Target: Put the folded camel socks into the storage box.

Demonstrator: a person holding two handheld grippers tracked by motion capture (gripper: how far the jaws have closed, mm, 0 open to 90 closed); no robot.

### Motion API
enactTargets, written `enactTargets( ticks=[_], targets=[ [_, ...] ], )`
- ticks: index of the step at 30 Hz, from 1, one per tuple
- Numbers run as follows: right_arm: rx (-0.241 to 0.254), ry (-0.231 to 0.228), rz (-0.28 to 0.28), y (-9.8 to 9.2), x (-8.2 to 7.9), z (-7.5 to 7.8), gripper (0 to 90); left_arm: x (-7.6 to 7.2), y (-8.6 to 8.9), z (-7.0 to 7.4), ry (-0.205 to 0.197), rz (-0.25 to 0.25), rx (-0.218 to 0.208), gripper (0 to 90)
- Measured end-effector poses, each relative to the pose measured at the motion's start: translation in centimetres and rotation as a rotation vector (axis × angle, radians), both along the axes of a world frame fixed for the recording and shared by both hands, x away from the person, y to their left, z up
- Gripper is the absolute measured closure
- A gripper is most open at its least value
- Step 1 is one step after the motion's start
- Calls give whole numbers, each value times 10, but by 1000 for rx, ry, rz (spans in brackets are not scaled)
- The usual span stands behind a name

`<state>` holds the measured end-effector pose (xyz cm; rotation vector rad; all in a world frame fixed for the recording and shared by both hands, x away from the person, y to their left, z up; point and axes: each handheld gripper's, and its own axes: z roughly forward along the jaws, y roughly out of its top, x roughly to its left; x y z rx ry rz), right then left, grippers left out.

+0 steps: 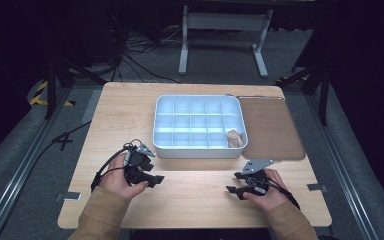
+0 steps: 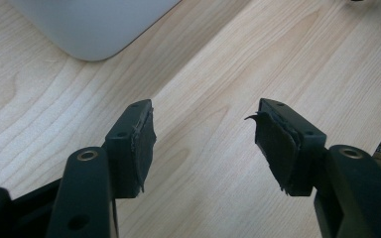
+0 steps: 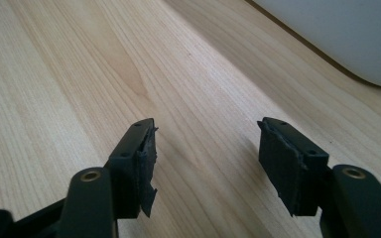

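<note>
Wooden desk (image 1: 195, 200) carries a white divided tray (image 1: 199, 122) holding 1 tan item (image 1: 235, 138) in its near-right compartment; both tongs, left (image 1: 152, 180) and right (image 1: 232, 190), gape empty, their peeling pads risking slips.

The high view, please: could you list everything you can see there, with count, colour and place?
table: one, light wood, centre of the view
compartment tray: one, white, on the table's far middle
small object: one, tan, in the tray's near right compartment; too small to identify
mat: one, brown, on the table, at the tray's right side
white frame: one, on the floor beyond the table
cables: several, black, on the floor at far left
left gripper: one, black, near left of the table, jaws open
right gripper: one, black, near right, jaws open
sleeves: two, tan, bottom edge
</note>
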<state>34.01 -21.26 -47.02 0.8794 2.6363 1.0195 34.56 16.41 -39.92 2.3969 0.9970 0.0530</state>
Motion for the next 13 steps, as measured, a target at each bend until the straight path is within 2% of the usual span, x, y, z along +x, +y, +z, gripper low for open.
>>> enactTargets(
  ticks=[7,13],
  targets=[
    [18,-55,-9,1,-4,-6,379,1,-2,-2,0,-12,14,408],
    [28,-61,-16,1,-5,-8,372,0,-1,-3,0,-13,16,401]
  ],
)
